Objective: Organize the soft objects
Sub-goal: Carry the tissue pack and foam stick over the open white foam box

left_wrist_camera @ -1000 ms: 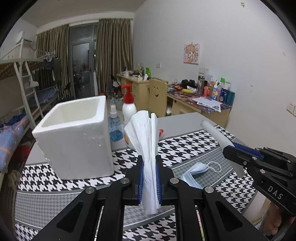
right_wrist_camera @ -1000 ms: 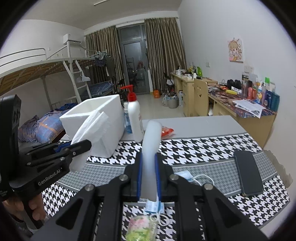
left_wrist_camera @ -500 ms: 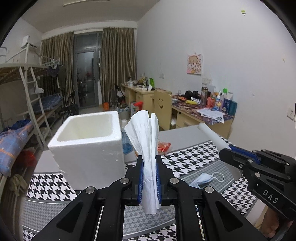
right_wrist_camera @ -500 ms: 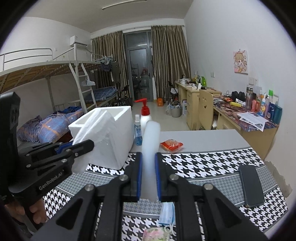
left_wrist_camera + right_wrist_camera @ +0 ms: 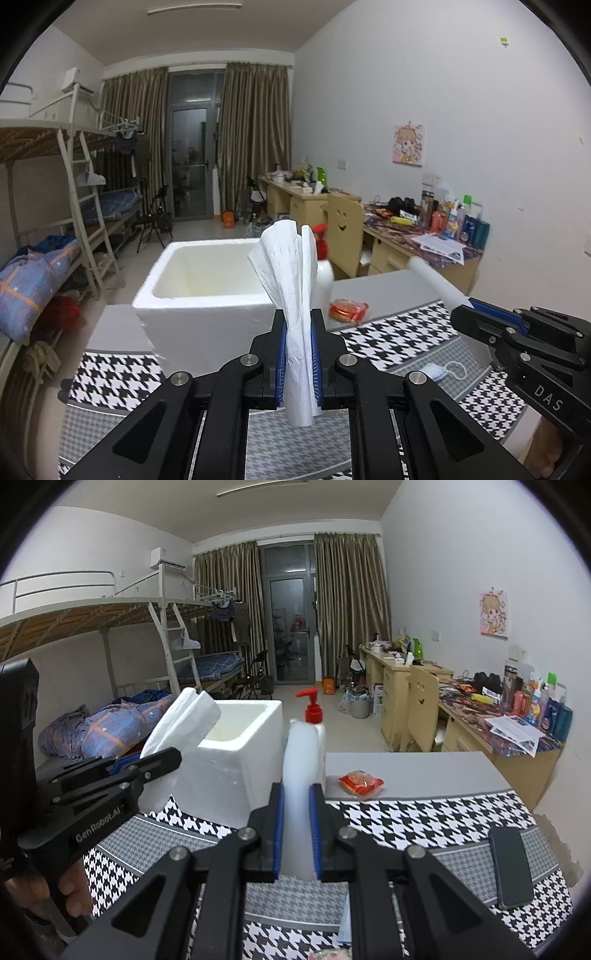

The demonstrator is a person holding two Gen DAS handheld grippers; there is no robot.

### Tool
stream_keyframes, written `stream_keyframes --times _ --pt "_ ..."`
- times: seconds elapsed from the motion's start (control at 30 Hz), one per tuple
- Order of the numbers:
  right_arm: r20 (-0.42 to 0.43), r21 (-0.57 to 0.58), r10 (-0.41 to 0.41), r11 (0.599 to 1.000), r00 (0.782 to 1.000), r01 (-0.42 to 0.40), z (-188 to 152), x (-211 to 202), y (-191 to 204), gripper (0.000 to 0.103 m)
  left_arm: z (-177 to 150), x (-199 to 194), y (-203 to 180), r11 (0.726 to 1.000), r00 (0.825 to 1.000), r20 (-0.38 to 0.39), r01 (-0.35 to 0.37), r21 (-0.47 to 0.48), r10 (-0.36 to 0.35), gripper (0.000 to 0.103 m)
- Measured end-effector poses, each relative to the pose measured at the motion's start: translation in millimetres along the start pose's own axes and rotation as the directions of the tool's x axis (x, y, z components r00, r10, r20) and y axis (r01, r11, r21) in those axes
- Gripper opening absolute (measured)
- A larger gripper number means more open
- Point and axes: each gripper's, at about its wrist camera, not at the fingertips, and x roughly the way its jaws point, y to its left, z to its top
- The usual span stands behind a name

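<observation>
White tissue (image 5: pixel 295 317) pinched upright between jaws of left gripper (image 5: pixel 298 363), fanned top above the pads, lower end hanging out below. Held in air in front of white foam box (image 5: pixel 207 295), which sits open-topped on the houndstooth-cloth surface (image 5: pixel 399 339). Left gripper pointing forward and slightly downward, above the surface, not touching it.

White soft pad (image 5: pixel 298 797) clamped edge-on in jaws of right gripper (image 5: pixel 297 843), narrow gap, standing upright. Right gripper level with left, just to its right, also tilted slightly down toward box. In right view, left gripper seen from the side at far left edge, with tissue reaching near box rim; bare hand (image 5: pixel 55 897) wrapped around its handle. In left view, right gripper at far right, pad sticking up and away.

Behind box: pump bottle with red top (image 5: pixel 314 720). Red snack packet (image 5: pixel 361 782) on grey part of surface. Blue face mask (image 5: pixel 437 370) lying flat on cloth below right gripper. Black phone (image 5: pixel 511 867) flat near right edge. Bunk bed (image 5: pixel 110 657) at far left.
</observation>
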Motion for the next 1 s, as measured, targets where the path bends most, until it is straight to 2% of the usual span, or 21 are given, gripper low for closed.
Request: stream_keyframes --times 0.43,1.0 --pt "0.014 -0.044 -0.004 0.999 1.0 0.005 21.0 14.9 26.7 0.016 13.7 -1.6 24.7 0.998 0.997 0.04 -0.059 -0.007 0.06 0.012" --pt "0.016 -0.092 0.021 0.996 1.0 -0.019 42.4 28.4 47.2 0.016 26.0 10.3 32.8 0.996 0.994 0.056 -0.093 0.004 0.093 0.013"
